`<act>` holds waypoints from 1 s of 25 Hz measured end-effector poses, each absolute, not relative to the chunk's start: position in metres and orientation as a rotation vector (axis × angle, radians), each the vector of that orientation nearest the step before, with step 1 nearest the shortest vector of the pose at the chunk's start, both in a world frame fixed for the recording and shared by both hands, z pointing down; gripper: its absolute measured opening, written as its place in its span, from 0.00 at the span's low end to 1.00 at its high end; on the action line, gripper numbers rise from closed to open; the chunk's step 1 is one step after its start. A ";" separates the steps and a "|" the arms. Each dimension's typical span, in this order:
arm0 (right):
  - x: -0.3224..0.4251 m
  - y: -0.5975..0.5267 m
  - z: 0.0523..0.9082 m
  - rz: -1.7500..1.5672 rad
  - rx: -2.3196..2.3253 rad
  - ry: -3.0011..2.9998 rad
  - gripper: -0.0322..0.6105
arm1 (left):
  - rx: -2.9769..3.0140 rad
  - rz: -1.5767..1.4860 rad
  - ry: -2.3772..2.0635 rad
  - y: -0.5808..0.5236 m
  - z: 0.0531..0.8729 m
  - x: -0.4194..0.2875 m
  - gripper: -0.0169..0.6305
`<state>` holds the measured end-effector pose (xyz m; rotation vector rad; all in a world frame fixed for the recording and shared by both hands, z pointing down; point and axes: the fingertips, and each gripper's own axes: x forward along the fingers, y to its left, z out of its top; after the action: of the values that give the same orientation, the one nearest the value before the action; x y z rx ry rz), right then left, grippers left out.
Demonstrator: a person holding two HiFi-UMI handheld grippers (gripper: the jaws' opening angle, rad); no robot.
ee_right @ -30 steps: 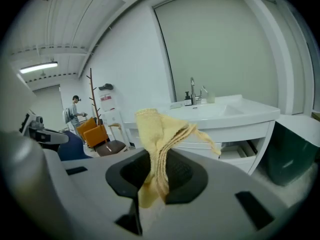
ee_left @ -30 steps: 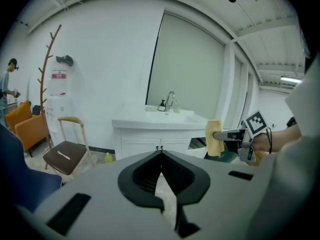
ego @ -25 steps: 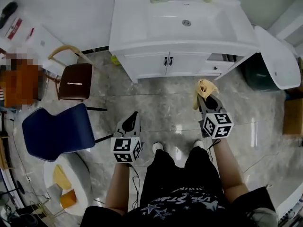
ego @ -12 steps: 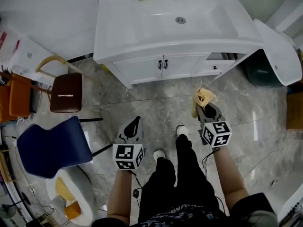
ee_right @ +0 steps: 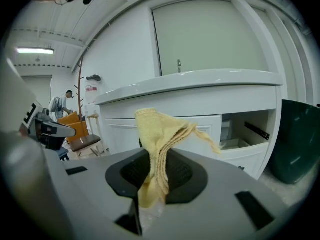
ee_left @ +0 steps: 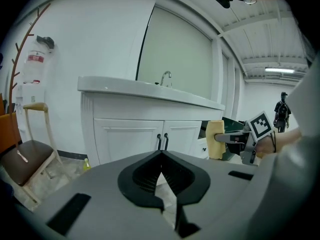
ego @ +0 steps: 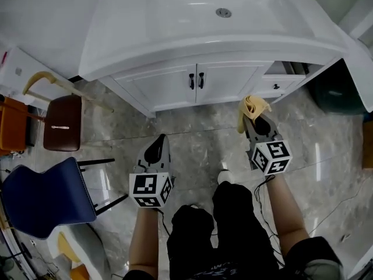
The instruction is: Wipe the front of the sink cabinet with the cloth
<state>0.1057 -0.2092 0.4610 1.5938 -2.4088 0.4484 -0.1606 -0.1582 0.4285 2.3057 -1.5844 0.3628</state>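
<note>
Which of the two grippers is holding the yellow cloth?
The right gripper. The yellow cloth is pinched between its jaws and sticks out towards the cabinet. The left gripper is shut with nothing in it.

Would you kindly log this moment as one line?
right gripper: shut on cloth | left gripper: shut, empty | cloth: clear of sink cabinet

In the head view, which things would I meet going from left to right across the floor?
Orange chair → brown chair → left gripper → white shoe → right gripper holding the yellow cloth → dark green bin.
</note>
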 end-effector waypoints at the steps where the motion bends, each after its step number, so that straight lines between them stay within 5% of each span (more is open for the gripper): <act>1: 0.106 -0.217 0.469 0.422 1.597 -2.424 0.18 | 2.319 0.357 -1.592 -0.166 0.440 -0.159 0.05; 15: 0.111 -0.292 0.570 0.211 1.589 -2.679 0.18 | 2.426 0.265 -1.702 -0.233 0.596 -0.164 0.05; 25: 0.058 -0.306 0.553 0.073 1.539 -2.777 0.18 | 2.494 0.182 -1.789 -0.234 0.595 -0.188 0.05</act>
<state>0.0579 -0.3060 0.5529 1.5387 -2.7772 0.0727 -0.1877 -0.2343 0.5955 2.4940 -1.7892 0.1824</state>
